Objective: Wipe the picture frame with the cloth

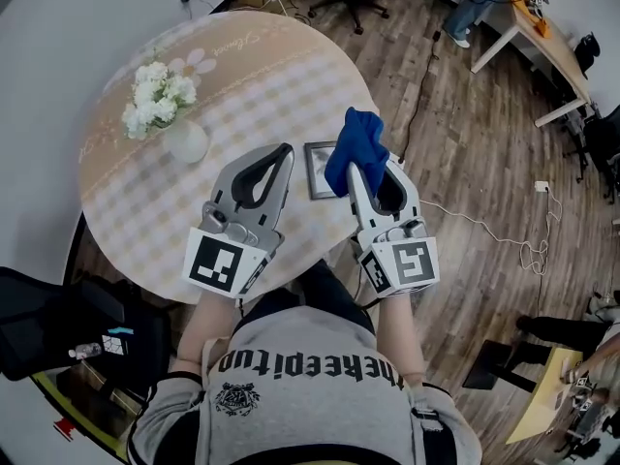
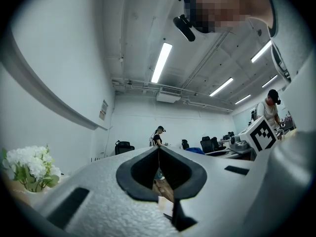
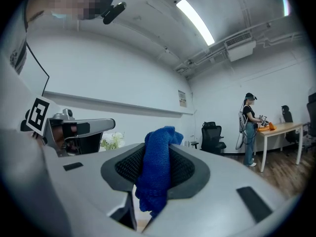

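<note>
Left tongs: I am holding my left tongs pressed together at the tips, with nothing gripped between them; they are hovering over the near part of the tabletop, just left of the picture frame.

Right tongs: my right tongs are clamping the blue cloth, which is bunching up above the tips and hanging down below them.

Cloth: in the head view it is sitting as a blue lump at the tip of the right tongs, covering the right side of the picture frame; I cannot tell whether it is touching the frame.

Picture frame: the picture frame is lying flat on the tabletop near the edge closest to me, showing between the tips of my two tongs.

Tabletop: it is round and is wearing a pale checked cover.

Vase: a white vase is standing upright on the left part of the tabletop, well apart from the frame, and is holding white flowers.

Floor: a wooden floor is showing to the right of the tabletop, with a white cable lying across it.
</note>
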`<state>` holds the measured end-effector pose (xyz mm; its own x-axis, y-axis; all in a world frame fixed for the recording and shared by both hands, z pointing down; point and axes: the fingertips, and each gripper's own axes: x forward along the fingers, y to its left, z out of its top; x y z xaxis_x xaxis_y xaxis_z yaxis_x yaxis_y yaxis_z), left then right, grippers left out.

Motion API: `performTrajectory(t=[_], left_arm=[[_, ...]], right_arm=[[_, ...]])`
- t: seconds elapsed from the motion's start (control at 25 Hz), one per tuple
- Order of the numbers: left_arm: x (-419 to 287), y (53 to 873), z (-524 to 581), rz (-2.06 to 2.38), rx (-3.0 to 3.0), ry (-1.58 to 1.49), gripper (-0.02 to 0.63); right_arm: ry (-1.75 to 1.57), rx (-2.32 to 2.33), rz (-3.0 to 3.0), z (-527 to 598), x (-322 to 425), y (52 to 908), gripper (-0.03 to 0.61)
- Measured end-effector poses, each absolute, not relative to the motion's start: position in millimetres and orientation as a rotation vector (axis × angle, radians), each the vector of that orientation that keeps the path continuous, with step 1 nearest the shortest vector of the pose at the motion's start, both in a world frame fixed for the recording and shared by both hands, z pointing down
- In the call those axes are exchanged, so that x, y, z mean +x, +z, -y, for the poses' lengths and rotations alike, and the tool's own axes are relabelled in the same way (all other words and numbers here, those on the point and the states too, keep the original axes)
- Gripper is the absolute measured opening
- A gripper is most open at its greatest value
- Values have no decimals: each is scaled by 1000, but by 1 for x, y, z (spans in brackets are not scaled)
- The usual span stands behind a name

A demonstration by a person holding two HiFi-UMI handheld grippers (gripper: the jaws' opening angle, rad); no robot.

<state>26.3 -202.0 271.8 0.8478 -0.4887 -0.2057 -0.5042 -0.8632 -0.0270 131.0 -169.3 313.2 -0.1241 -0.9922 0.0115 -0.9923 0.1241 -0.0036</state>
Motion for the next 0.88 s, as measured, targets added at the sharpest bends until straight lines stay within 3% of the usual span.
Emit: performTrajectory(t=[0.88], left_arm=[[41,321,253,-1107,-2930,149,18]], right_arm=[[425,1729,2393,253,152,441,123]])
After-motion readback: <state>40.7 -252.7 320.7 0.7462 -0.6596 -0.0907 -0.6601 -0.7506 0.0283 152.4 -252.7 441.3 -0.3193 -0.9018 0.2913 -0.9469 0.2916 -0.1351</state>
